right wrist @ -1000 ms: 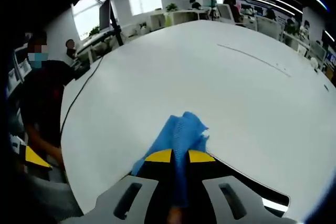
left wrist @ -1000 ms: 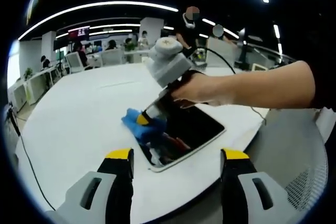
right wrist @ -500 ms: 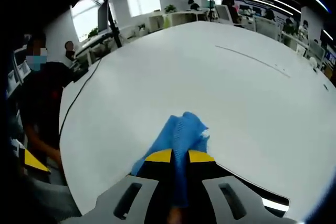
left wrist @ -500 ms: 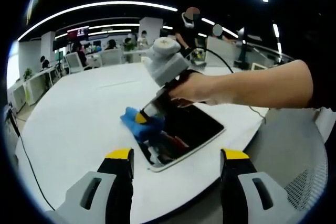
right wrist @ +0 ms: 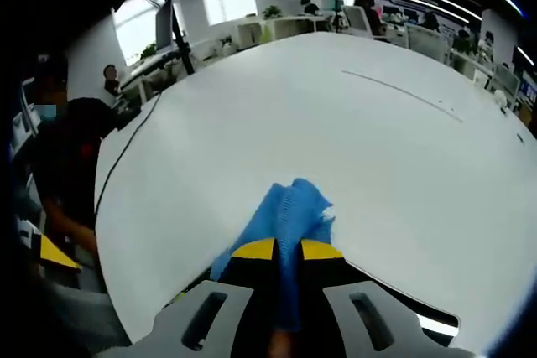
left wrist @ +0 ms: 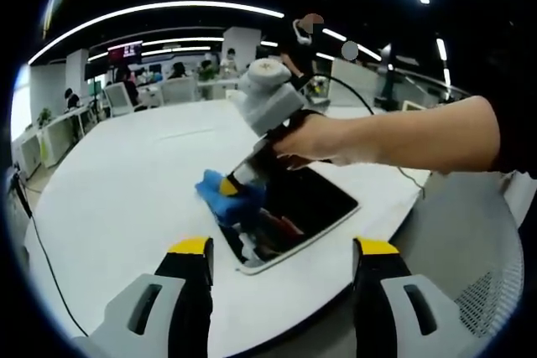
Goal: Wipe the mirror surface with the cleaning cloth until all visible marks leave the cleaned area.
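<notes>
The right claw [right wrist: 287, 250], clenched on the blue cleaning cloth [left wrist: 225, 194], presses it at the mirror's [left wrist: 306, 203] far-left corner on the white bench [left wrist: 126, 190], while the left claw [left wrist: 281, 249] hangs released near the mirror; sweep flat, overlapping strokes across the glass.

An open-plan office: rows of desks [left wrist: 67, 127] with monitors [left wrist: 117, 96], strip ceiling lights [left wrist: 159, 12].
</notes>
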`<state>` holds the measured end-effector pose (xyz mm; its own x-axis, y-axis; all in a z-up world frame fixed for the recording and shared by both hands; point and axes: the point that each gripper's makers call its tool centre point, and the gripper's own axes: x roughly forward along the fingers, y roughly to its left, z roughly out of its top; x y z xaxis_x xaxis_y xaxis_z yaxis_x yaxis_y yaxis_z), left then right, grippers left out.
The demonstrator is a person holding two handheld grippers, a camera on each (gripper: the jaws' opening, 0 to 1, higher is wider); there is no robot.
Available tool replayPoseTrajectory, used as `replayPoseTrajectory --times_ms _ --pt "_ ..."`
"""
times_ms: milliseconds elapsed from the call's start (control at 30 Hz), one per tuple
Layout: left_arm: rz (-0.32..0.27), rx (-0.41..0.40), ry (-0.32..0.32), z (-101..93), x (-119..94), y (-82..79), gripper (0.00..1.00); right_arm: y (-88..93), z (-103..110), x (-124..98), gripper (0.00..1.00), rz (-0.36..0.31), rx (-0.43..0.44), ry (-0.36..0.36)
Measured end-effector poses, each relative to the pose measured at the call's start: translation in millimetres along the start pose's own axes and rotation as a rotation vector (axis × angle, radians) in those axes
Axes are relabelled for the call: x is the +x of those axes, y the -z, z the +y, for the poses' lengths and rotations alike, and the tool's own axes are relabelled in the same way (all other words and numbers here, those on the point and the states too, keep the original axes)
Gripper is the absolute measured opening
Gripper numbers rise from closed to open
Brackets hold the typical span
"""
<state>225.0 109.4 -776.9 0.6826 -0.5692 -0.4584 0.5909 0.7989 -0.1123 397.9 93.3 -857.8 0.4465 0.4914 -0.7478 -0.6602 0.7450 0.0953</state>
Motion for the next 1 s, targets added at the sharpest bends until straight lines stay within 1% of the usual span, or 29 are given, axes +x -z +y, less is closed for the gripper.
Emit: replayPoseTrajectory --times_ms 133,367,700,1000 --pt "0.004 0.004 -0.002 -0.2 -0.1 0.5 0.66 2.7 -3.5 -2.8 0.04 0.008 0.001 0.001" --pt "-0.011 -0.007 0.006 -1.1 -0.2 -2.2 0.67 7.0 -9.9 -7.8 0.04 0.014 0.008 0.009" --pt "-0.013 -0.004 0.001 -0.2 -0.2 -2.4 0.67 11.6 -19.0 -12.9 0.04 0.030 0.019 0.018" --pt "-0.007 0.002 0.002 -0.8 0.3 -2.0 0.66 14.2 -14.7 -17.0 0.04 0.036 0.026 0.014"
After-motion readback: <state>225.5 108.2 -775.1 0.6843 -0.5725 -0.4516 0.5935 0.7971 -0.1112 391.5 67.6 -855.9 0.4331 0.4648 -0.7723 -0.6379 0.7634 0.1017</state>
